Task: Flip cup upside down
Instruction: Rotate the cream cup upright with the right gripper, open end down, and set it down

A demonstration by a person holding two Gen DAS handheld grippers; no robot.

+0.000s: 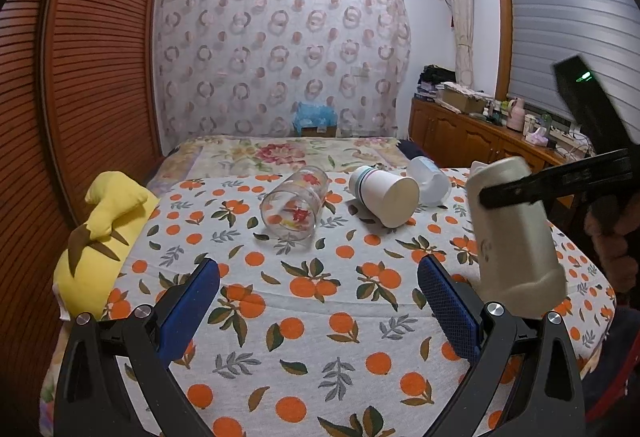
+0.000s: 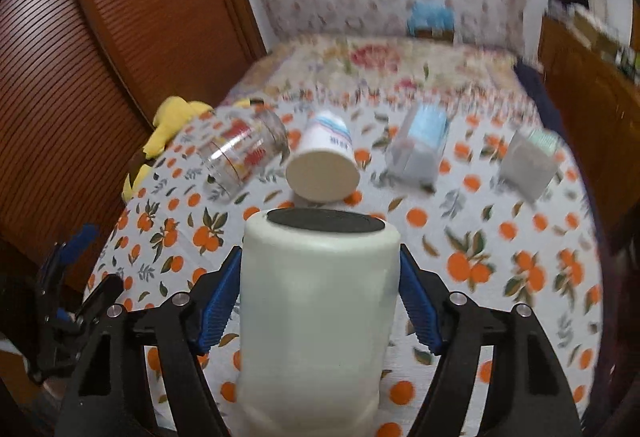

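My right gripper is shut on a cream-white cup, its blue pads pressed on both sides. The cup's black-padded base faces up. In the left wrist view the same cup hangs tilted above the tablecloth at the right, clamped by the right gripper's black fingers. My left gripper is open and empty, low over the near part of the table. It also shows at the left edge of the right wrist view.
On the orange-print tablecloth lie a clear printed glass, a white paper cup and a clear plastic cup, all on their sides. Another clear cup lies far right. A yellow plush toy sits at the left edge.
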